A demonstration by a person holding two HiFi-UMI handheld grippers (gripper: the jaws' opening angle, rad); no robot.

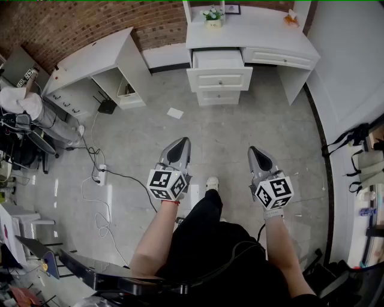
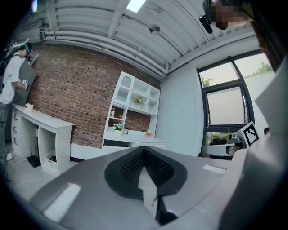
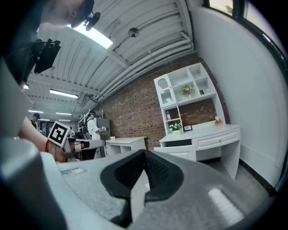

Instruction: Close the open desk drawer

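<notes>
A white desk (image 1: 252,33) stands against the far brick wall, several steps ahead of me. Its top left drawer (image 1: 218,60) is pulled out, and its front panel (image 1: 219,78) faces me. Both grippers hang over the grey floor, well short of the desk. My left gripper (image 1: 179,146) is shut and holds nothing. My right gripper (image 1: 257,154) is likewise shut and empty. The left gripper view shows my left gripper (image 2: 144,150) aimed at the desk (image 2: 135,143). In the right gripper view, beyond my right gripper (image 3: 145,153), the open drawer (image 3: 179,152) juts from the desk (image 3: 211,134).
A second white desk (image 1: 90,57) stands at the left, with a black box (image 1: 107,107) under it. A power strip and cables (image 1: 99,174) trail across the floor. A paper scrap (image 1: 175,113) lies before the drawer. A person (image 1: 21,102) is at far left. A potted plant (image 1: 212,17) sits on the desk.
</notes>
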